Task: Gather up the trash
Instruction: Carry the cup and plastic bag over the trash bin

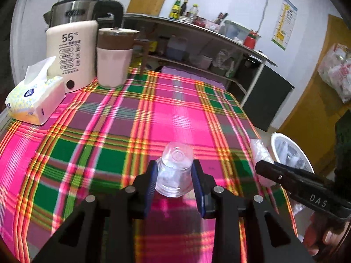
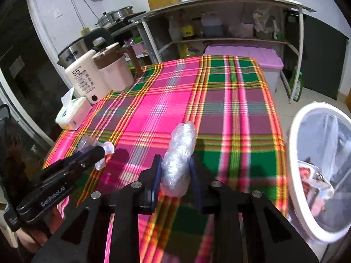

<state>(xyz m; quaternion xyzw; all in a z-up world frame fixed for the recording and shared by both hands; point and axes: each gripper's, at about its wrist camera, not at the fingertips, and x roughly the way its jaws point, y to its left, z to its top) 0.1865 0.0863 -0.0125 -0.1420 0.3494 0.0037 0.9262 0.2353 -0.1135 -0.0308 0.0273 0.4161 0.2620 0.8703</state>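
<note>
My left gripper (image 1: pixel 174 171) is shut on a clear plastic cup (image 1: pixel 175 168), held bottom-forward above the plaid table (image 1: pixel 109 120); the cup also shows in the right wrist view (image 2: pixel 86 142). My right gripper (image 2: pixel 175 166) is shut on a crumpled clear plastic wrap (image 2: pixel 181 157), held above the table's near right part; the wrap also shows in the left wrist view (image 1: pixel 260 151). A white trash bin (image 2: pixel 294 153) with a clear liner and some waste inside stands on the floor right of the table; its rim shows in the left wrist view (image 1: pixel 291 146).
At the table's far left stand a tissue pack (image 1: pixel 35 96), a cream warmer (image 1: pixel 72 52), a pink jug with brown lid (image 1: pixel 114 59) and a steel kettle (image 1: pixel 74 11). A shelf unit with bottles (image 2: pixel 219 22) and a purple-lidded box (image 2: pixel 245 57) lie beyond the table.
</note>
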